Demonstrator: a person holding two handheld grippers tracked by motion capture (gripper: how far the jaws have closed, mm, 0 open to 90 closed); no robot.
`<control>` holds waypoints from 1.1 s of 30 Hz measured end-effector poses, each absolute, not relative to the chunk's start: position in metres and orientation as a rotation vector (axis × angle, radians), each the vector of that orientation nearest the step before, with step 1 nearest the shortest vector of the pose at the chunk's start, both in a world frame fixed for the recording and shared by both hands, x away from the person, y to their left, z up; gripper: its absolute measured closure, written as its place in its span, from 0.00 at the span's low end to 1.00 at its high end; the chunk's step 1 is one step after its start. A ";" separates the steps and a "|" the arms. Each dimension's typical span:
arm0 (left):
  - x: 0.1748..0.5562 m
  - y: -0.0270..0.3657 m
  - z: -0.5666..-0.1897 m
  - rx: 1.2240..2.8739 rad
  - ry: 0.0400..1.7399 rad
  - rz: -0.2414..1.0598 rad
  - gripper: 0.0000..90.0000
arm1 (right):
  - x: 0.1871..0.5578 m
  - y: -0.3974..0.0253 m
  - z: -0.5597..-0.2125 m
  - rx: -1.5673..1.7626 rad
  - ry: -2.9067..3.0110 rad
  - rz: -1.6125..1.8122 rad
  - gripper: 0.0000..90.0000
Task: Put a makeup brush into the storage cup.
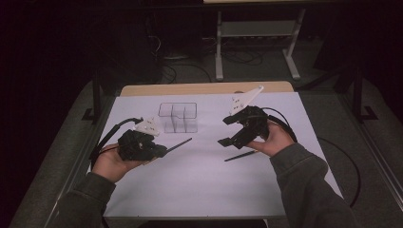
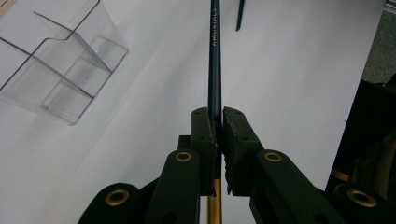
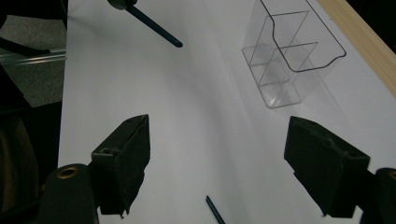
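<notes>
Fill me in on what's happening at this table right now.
A person holds a pair of tongs in each hand above a white sheet. The left tongs are clamped on a dark pencil, its tip pointing forward. The right tongs hang wide open over the sheet, holding nothing, with a second dark pencil lying on the sheet just below them. A clear divided organizer stands empty toward the far side, between the two hands.

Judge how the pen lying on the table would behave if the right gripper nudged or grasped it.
The loose pen is thin and straight, so it probably stays stiff and feels light. Lying flat on the smooth white table, it could slide or roll away from a nudge. The right gripper is wide open above it; such a slim shaft likely needs a centred pinch, like the left gripper's.
</notes>
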State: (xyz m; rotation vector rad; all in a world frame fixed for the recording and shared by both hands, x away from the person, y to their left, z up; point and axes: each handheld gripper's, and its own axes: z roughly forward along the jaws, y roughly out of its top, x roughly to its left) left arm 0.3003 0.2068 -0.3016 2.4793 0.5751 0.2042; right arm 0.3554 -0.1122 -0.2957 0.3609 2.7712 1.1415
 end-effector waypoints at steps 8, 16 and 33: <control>0.298 0.197 -0.299 2.486 0.532 0.193 0.93 | 0.356 -0.101 -0.295 0.298 2.798 1.145 0.26; 0.297 0.190 -0.297 2.494 0.492 0.181 0.93 | 0.355 -0.090 -0.295 0.237 2.830 1.129 0.30; 0.297 0.176 -0.295 2.524 0.419 0.170 0.93 | 0.354 -0.065 -0.297 0.110 2.891 1.114 0.35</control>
